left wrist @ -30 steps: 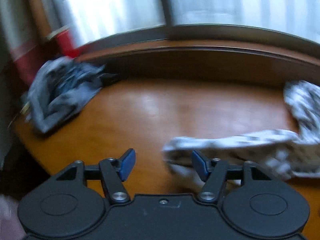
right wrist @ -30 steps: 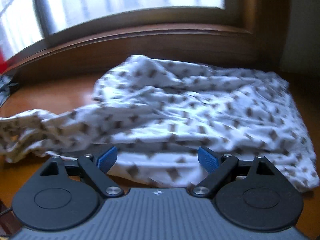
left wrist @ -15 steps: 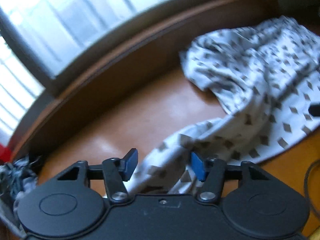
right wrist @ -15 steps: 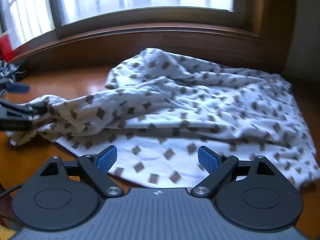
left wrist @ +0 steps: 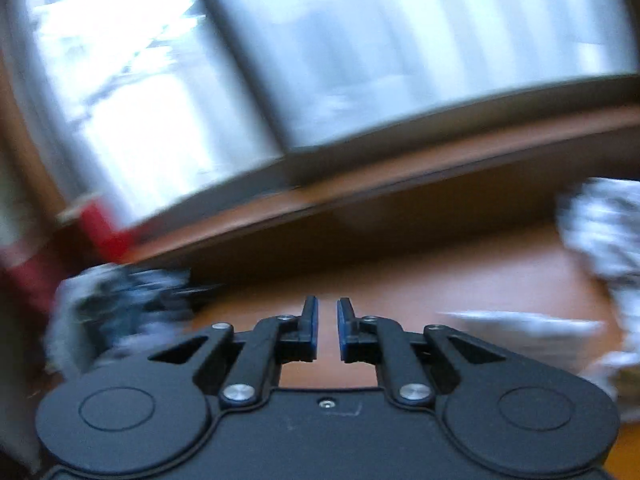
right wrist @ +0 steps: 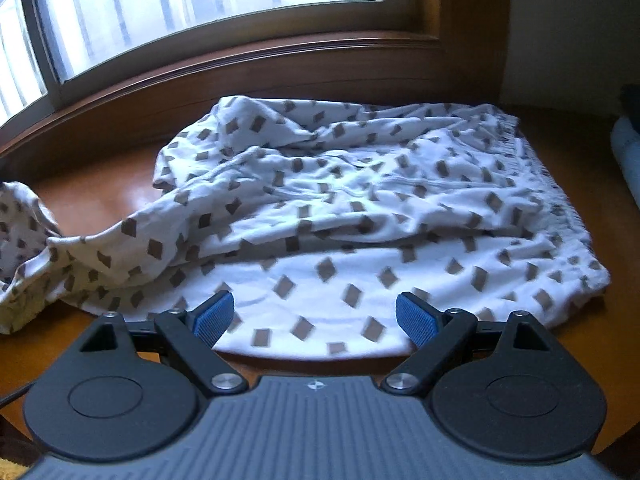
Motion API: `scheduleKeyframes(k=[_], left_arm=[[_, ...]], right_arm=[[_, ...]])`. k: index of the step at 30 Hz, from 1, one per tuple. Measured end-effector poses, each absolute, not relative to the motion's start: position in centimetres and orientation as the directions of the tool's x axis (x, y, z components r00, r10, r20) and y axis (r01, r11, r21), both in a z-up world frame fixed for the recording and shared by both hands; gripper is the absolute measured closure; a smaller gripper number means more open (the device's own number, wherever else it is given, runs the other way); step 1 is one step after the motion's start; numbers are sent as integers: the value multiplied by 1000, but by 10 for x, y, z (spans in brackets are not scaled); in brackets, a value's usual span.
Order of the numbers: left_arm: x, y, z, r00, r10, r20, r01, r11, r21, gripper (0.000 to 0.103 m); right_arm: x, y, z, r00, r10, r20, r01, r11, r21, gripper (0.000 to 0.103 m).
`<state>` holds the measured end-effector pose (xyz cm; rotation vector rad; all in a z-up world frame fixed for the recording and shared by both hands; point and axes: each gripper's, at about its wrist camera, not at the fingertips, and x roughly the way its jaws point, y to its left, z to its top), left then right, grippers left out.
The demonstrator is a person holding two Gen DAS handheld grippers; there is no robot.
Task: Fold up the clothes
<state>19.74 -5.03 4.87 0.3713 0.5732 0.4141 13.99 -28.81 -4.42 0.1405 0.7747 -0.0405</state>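
A white garment with brown diamond marks [right wrist: 360,216] lies rumpled on the wooden table [right wrist: 120,196], one long part trailing to the left. My right gripper [right wrist: 314,314] is open and empty just above its near hem. In the blurred left wrist view the same garment [left wrist: 600,232] is at the far right. My left gripper [left wrist: 327,312] has its jaws nearly closed with a thin gap and nothing between them, over bare table, away from the cloth.
A crumpled grey and dark garment [left wrist: 120,312] lies at the table's left. A red object [left wrist: 104,228] stands by the window sill [left wrist: 360,188]. A wooden window frame [right wrist: 280,60] runs along the back. A pale object [right wrist: 626,148] sits at the far right.
My left gripper has closed nearly shut, come off the white garment's trailing part and swung left. The right gripper has stayed open over the near hem and moved slightly closer.
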Motion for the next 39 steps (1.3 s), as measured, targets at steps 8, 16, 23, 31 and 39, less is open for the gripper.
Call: scheduleKeyframes(k=[8,16,23,31,39], left_arm=[[189,8,46,731,430,-530,-218,883,415,65],[195,-78,20,786,20,-618,253,902,350,45],[236,-82,-18,668,-81,-740,374,896,239,88],[196,-1,39,807,184,-562,-85,977,198,94],[177,89,39,587,627,-512,-520,777,355,72]], right_arm=[[166,-237,-39,717,113,-687,-53,993,108,13],[215,-192,-6,689,404,-601,-317,915,251,9],[293,-145,-33,502,450,-739,-455,864,217,19],[304,-71,15,471,602,-644,-678,715,173,99],[320,70,84,536,726,-431,-811,585,-21,23]])
